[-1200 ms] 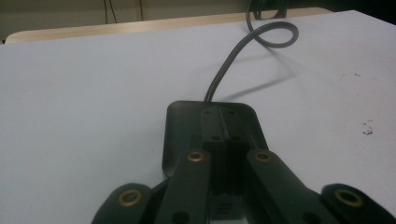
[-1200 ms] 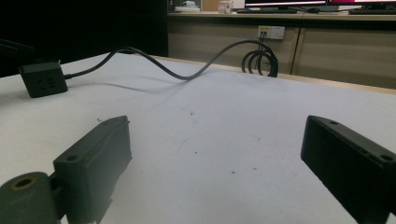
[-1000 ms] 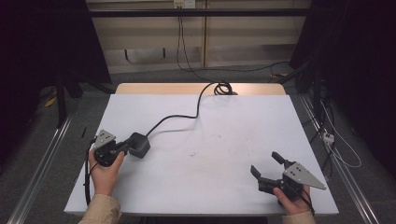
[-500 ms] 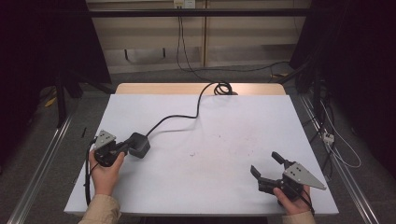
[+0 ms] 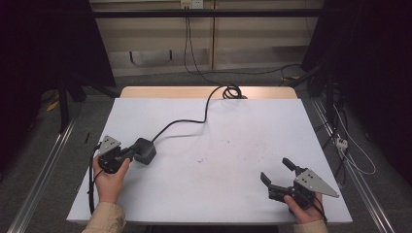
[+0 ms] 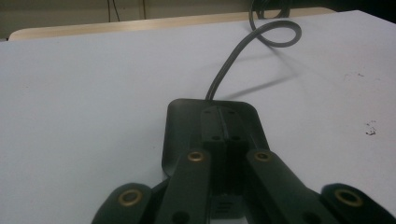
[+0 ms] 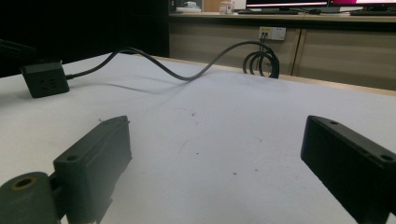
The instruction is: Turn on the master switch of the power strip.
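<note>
A black power box with a black cable lies at the table's left side. My left gripper is shut, its jaws pressed together and lying over the top of the box; whether they pinch any part of it I cannot tell. In the left gripper view the shut gripper points along the cable. My right gripper stands open near the front right edge with nothing between its fingers. The right gripper view shows this gripper wide open, with the box far off at the left.
The cable runs to a coil at the far edge of the white table. A wooden strip borders the table's back. Floor cables lie beyond the right edge.
The left gripper and the black box have drifted very slightly toward the near edge. The right gripper has stayed where it was, still open.
</note>
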Demonstrator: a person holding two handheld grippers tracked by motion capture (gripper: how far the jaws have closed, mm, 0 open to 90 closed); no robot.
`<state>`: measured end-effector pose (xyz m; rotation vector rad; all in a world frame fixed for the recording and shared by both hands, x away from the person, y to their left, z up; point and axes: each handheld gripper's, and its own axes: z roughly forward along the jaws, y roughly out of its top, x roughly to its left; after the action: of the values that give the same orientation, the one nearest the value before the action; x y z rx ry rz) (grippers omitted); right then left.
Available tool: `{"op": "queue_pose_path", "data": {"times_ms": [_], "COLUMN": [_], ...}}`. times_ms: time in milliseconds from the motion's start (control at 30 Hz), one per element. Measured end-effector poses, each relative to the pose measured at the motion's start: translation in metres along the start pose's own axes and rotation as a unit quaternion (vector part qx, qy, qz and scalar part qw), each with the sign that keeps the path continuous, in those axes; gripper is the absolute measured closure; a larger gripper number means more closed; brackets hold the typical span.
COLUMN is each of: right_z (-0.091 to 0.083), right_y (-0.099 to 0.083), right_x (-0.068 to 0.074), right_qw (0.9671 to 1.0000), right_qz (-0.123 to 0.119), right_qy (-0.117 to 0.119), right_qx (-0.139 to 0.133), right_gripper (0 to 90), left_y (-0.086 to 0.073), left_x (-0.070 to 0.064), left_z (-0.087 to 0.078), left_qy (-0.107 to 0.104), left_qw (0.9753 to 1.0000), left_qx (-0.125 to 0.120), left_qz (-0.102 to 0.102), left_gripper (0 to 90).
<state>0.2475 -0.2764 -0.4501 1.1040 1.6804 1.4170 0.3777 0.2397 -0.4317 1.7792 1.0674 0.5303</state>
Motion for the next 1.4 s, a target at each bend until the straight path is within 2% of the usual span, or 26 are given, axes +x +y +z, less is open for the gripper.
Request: {"op": "queue_pose_path", "data": {"times_ms": [367,867,1000,1167,1233,1400], "right_z": [0.0,0.0007,0.0003,0.0001,0.0001,0.0005], "right_y": [0.0002,0.0002,0.0004,0.0005,0.0005,0.0003], "right_x": [0.0001,0.0011,0.0008,0.0012,0.0014,0.0014], "right_qw": [1.0,1.0,1.0,1.0,1.0,1.0], "right_qz": [-0.002,-0.004,-0.003,-0.004,-0.004,-0.004], "right_qy": [0.001,0.004,0.003,0.002,0.002,0.003], "right_qx": [0.0,0.0,-0.001,-0.002,-0.001,-0.001], "right_gripper": [7.8,7.8,7.9,7.9,7.9,7.9], "left_y": [-0.0004,0.0004,0.0001,0.0005,0.0002,0.0001], "left_x": [-0.0007,-0.0035,-0.0031,-0.0038,-0.0038,-0.0034], "left_z": [0.0003,0.0004,0.0005,0.0005,0.0006,0.0005], "left_qy": [0.001,0.011,0.009,0.012,0.01,0.01], "left_qw": [1.0,0.9999,1.0,0.9999,0.9999,0.9999], "left_qx": [-0.002,0.002,0.001,0.004,0.003,0.003], "left_qz": [-0.003,0.009,-0.001,0.005,-0.002,-0.004], "left_gripper": [90.0,90.0,90.0,90.0,90.0,90.0]}}
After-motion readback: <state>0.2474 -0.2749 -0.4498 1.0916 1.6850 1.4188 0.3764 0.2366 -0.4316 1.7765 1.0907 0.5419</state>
